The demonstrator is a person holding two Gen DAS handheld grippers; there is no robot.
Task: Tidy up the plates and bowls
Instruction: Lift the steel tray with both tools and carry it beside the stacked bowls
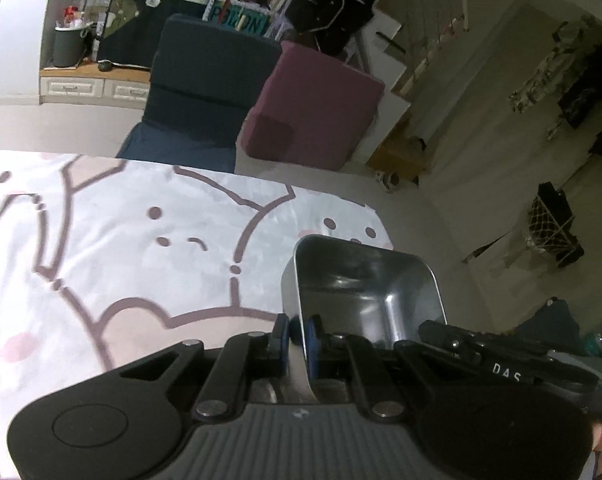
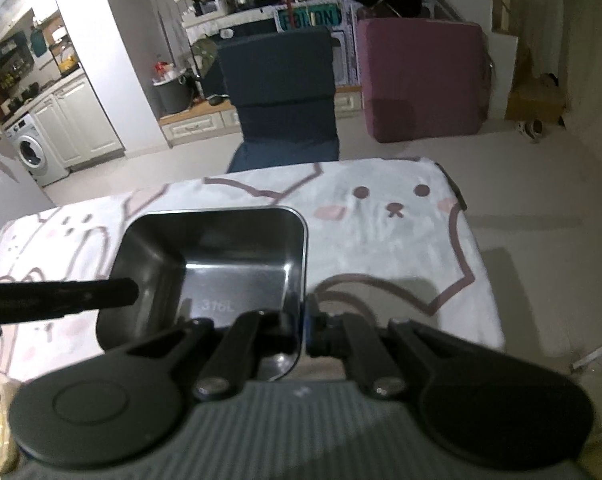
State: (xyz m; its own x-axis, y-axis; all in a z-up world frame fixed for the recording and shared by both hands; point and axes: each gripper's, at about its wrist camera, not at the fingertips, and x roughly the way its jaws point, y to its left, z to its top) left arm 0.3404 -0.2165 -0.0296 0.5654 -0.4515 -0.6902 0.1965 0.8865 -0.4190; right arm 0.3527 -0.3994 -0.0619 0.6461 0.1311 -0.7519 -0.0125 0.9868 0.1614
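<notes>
both the left gripper (image 1: 299, 330) and right gripper (image 2: 304, 322) pinch opposite walls of the rectangular steel dish (image 2: 221, 264), its near rim hidden behind the fingers.

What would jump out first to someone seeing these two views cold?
A shiny square steel bowl held above the table, each gripper pinching an opposite wall: the right gripper on its right wall, the left gripper on its left. Below lies a white cloth printed with cartoon bear faces; behind stand a dark chair and a maroon cushion.

"316L" on steel tray (image 2: 221, 272) floor, "DAS" on right gripper (image 1: 505, 364) body
</notes>
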